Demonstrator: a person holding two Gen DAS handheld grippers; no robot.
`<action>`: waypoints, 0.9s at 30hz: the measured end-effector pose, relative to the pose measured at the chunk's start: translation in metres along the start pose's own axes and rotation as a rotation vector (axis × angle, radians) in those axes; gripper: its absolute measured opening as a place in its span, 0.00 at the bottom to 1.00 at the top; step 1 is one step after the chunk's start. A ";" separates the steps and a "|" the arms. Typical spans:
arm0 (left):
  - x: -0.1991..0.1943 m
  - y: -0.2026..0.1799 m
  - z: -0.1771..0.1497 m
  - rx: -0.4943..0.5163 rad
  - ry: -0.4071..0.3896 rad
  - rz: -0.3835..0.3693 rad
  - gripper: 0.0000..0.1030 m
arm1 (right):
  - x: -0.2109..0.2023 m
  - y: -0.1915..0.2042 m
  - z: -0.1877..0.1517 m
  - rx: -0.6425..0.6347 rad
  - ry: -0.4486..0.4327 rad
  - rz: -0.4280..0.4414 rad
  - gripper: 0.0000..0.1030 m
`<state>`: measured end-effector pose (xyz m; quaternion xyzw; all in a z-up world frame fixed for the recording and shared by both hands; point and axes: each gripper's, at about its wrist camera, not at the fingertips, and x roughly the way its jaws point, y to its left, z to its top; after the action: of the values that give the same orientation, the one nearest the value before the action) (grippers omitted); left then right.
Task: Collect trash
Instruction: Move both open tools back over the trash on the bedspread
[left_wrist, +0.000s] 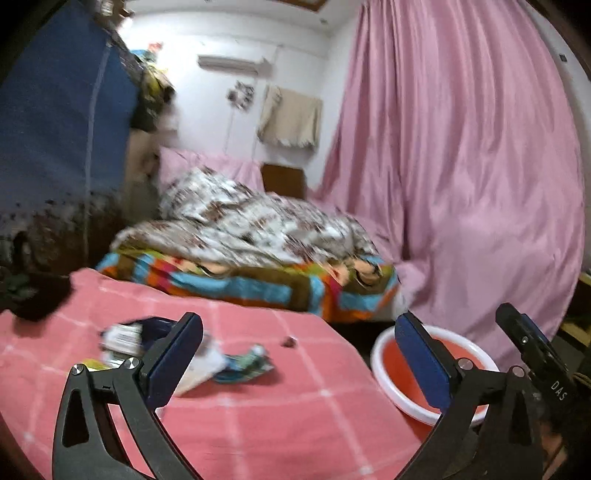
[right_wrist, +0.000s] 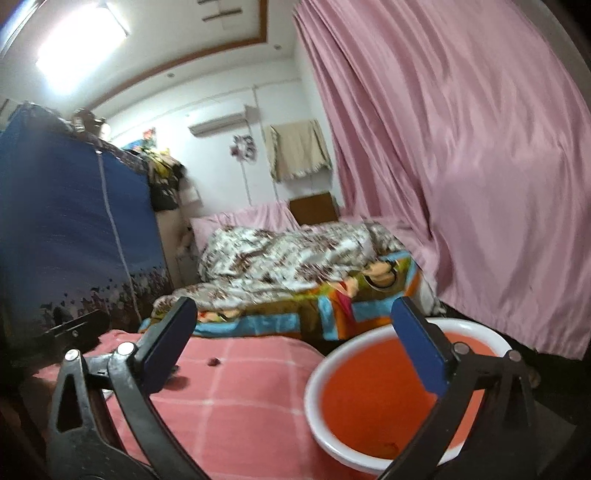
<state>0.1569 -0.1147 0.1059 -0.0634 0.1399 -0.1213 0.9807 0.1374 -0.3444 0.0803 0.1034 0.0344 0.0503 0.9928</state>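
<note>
Crumpled wrappers lie on the pink checked cloth (left_wrist: 295, 424): a green-and-white one (left_wrist: 240, 363) and a white printed packet (left_wrist: 122, 336) partly hidden behind my left finger. A small dark crumb (left_wrist: 289, 342) sits farther back and also shows in the right wrist view as the crumb (right_wrist: 213, 362). My left gripper (left_wrist: 299, 354) is open and empty, just short of the wrappers. My right gripper (right_wrist: 295, 345) is open and empty, its right finger over the red basin (right_wrist: 310, 391). Small brown bits lie in the basin's bottom. The basin's white rim (left_wrist: 376, 354) is at the cloth's right edge.
Beyond the cloth is a bed with a brown-and-white quilt (left_wrist: 258, 218) over a colourful blanket (left_wrist: 258, 288). A pink curtain (left_wrist: 461, 166) hangs on the right, and a blue fabric wardrobe (right_wrist: 66, 229) stands on the left. A dark object (left_wrist: 37, 295) rests at the cloth's far left.
</note>
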 end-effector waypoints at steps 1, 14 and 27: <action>-0.006 0.007 0.000 0.000 -0.009 0.016 0.99 | 0.000 0.008 0.001 -0.010 -0.014 0.021 1.00; -0.081 0.076 -0.021 0.035 -0.139 0.205 0.99 | 0.005 0.092 -0.017 -0.144 -0.054 0.175 1.00; -0.104 0.140 -0.041 0.019 -0.091 0.304 0.99 | 0.044 0.156 -0.050 -0.243 0.093 0.269 1.00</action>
<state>0.0790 0.0427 0.0719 -0.0378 0.1022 0.0300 0.9936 0.1628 -0.1772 0.0613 -0.0161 0.0597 0.1912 0.9796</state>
